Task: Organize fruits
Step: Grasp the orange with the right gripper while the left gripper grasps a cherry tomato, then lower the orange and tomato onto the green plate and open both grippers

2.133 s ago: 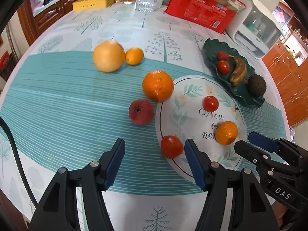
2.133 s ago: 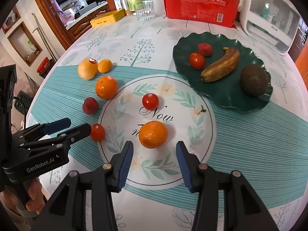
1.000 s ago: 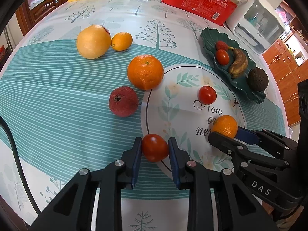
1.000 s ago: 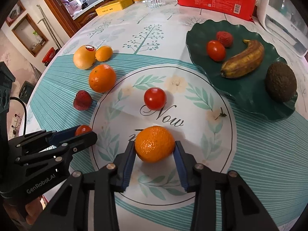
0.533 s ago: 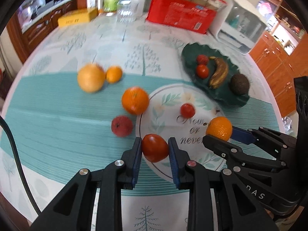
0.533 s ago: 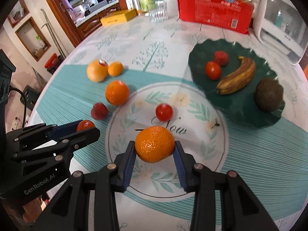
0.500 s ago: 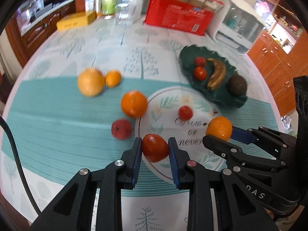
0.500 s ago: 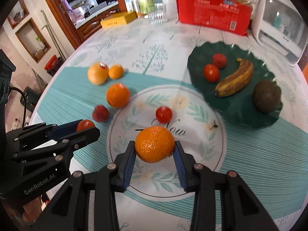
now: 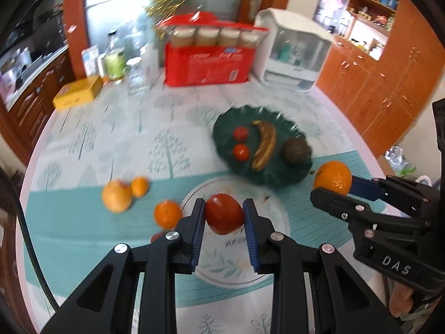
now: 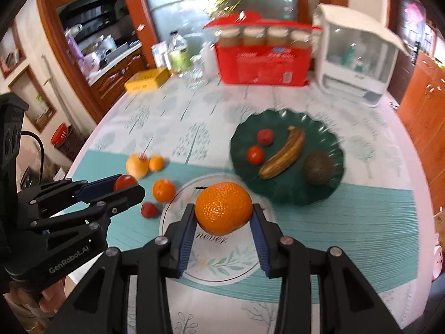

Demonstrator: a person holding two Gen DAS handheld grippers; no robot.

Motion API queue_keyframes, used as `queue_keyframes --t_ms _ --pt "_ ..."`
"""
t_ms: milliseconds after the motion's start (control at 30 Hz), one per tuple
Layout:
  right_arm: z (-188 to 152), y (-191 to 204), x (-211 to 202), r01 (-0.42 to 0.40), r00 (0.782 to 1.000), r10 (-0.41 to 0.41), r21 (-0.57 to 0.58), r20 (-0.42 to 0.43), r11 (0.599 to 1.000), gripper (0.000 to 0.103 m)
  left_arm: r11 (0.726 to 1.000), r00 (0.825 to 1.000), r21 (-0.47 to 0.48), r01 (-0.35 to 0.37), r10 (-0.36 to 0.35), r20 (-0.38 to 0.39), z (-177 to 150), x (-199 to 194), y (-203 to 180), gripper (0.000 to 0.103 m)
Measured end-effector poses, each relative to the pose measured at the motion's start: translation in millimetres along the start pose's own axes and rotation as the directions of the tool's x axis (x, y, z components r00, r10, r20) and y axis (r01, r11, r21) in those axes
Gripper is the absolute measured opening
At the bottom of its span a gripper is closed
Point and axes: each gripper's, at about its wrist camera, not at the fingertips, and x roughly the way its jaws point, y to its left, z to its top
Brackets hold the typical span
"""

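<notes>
The left tongs (image 9: 224, 217) are clamped on a red tomato (image 9: 224, 213), held above the bench (image 9: 111, 128). At 3 o'clock from them in the left wrist view, the right tongs (image 10: 224, 218) are clamped on a tangerine (image 10: 224, 208), also off the bench. At 12 o'clock lies the dark green plate (image 10: 289, 194) with a banana (image 10: 282, 153), an avocado (image 10: 318, 167) and two small red fruits. An orange (image 10: 164, 190) sits at 9 o'clock of the tangerine in the right wrist view.
</notes>
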Motion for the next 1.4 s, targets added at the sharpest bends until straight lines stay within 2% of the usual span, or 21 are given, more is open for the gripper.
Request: queue_keyframes --t_ms 233,400,500,667,833,1067,1400 --pt "53.2 -31.6 -32.1 0.057 0.997 -0.059 0.037 0.054 0.998 0.039 0.998 0.997 0.035 0.046 -0.048 0.056 47.2 -18.2 -22.0 0.026" --pt "91.6 -57.0 -37.9 0.088 0.993 -0.092 0.046 0.077 0.995 0.039 0.998 0.994 0.031 0.046 -0.049 0.093 78.0 -18.4 -37.1 0.026" --pt "110.7 -73.6 -30.8 0.1 0.992 -0.103 0.045 0.07 0.994 0.039 0.999 0.994 0.019 0.041 -0.043 0.097 90.7 -8.9 -44.7 0.026" --pt "131.8 -105.7 -1.5 0.089 0.995 -0.091 0.04 0.036 0.995 0.039 1.0 0.998 -0.027 0.016 -0.014 0.06 105.3 33.9 -57.4 0.026" --pt "137.7 -134.2 43.5 0.053 0.998 -0.053 0.01 -0.028 0.999 0.039 0.995 1.0 -0.094 -0.012 0.012 0.002 105.2 87.8 -68.2 0.026" --pt "128.2 -168.1 108.6 -0.019 0.992 0.015 -0.032 -0.126 0.999 0.039 0.982 0.995 -0.179 -0.063 0.048 -0.089 88.9 160.1 -85.3 0.026" --pt "110.1 -195.6 177.3 -0.081 0.97 0.068 -0.043 -0.235 0.996 0.039 0.966 0.985 -0.244 -0.088 0.048 -0.168 64.4 213.0 -101.7 0.026"
